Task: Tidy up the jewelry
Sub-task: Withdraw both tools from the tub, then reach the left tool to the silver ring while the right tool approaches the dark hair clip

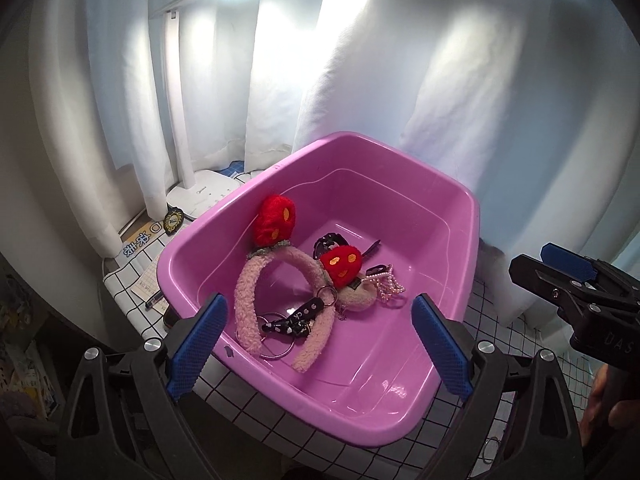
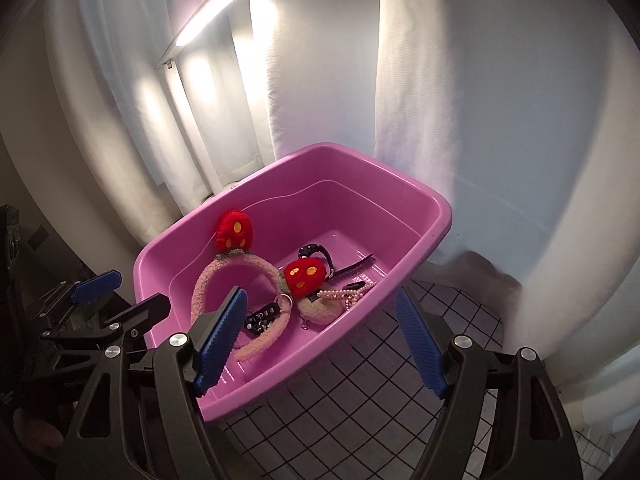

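A pink plastic tub (image 1: 460, 216) (image 2: 432, 236) stands on the checked tablecloth. In it lie a fluffy pink headband with two red plush strawberries (image 1: 276, 218) (image 2: 236, 232), a black keychain strap with metal rings (image 1: 296, 316) (image 2: 262, 316), a pearl piece (image 1: 386, 284) (image 2: 344, 294) and dark hair clips (image 1: 370, 249) (image 2: 354, 266). My left gripper (image 1: 320, 344) is open and empty above the tub's near rim. My right gripper (image 2: 320, 336) is open and empty over the tub's near right edge; it also shows at the right of the left wrist view (image 1: 560, 268).
White curtains hang close behind the tub. A white desk lamp (image 1: 192, 196) (image 2: 208, 8) stands at the back left, with papers and a pen (image 1: 154, 300) beside it. The checked tablecloth (image 2: 420, 360) extends to the right of the tub.
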The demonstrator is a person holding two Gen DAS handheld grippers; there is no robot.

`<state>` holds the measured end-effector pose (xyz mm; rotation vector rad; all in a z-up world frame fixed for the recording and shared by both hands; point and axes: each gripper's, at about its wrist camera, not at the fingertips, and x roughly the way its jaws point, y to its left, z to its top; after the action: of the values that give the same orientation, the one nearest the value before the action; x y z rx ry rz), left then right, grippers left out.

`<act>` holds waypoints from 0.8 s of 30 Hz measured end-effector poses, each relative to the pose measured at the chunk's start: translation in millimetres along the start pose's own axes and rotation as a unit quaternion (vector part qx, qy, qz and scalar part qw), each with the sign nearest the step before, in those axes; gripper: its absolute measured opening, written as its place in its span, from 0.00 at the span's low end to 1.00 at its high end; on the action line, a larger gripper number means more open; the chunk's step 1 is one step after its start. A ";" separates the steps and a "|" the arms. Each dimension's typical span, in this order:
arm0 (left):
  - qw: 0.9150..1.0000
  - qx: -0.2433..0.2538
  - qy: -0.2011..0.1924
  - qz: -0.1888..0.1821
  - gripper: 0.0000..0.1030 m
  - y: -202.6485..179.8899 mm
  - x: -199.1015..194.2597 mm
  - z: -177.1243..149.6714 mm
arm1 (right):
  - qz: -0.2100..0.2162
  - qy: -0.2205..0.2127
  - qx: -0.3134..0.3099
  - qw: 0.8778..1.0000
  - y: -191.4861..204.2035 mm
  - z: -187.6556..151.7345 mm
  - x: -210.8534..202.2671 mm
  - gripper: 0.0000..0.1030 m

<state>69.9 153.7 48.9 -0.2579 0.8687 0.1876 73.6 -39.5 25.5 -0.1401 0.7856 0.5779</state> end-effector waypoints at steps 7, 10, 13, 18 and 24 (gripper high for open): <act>0.999 0.010 -0.006 -0.030 0.90 -60.2 -32.2 -33.9 | -0.021 -0.006 0.042 0.999 -59.0 -62.0 -58.4 0.71; 0.999 0.023 -0.002 -0.041 0.90 -89.1 -41.5 -53.5 | -0.032 0.000 0.066 0.997 -84.2 -96.0 -77.6 0.71; 0.998 0.030 0.004 -0.047 0.90 -116.2 -50.7 -73.8 | -0.044 0.006 0.084 0.995 -106.9 -131.2 -96.4 0.71; 0.998 0.040 0.015 -0.048 0.90 -153.7 -61.6 -109.7 | -0.058 0.018 0.103 0.993 -138.1 -185.5 -122.9 0.71; 0.998 0.038 0.037 -0.040 0.90 -182.1 -67.1 -150.6 | -0.056 0.030 0.124 0.990 -170.6 -237.6 -141.3 0.71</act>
<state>-33.6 -68.6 34.4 -0.2288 0.9355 0.0696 -62.7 -322.1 -58.8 0.0277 0.8961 0.3673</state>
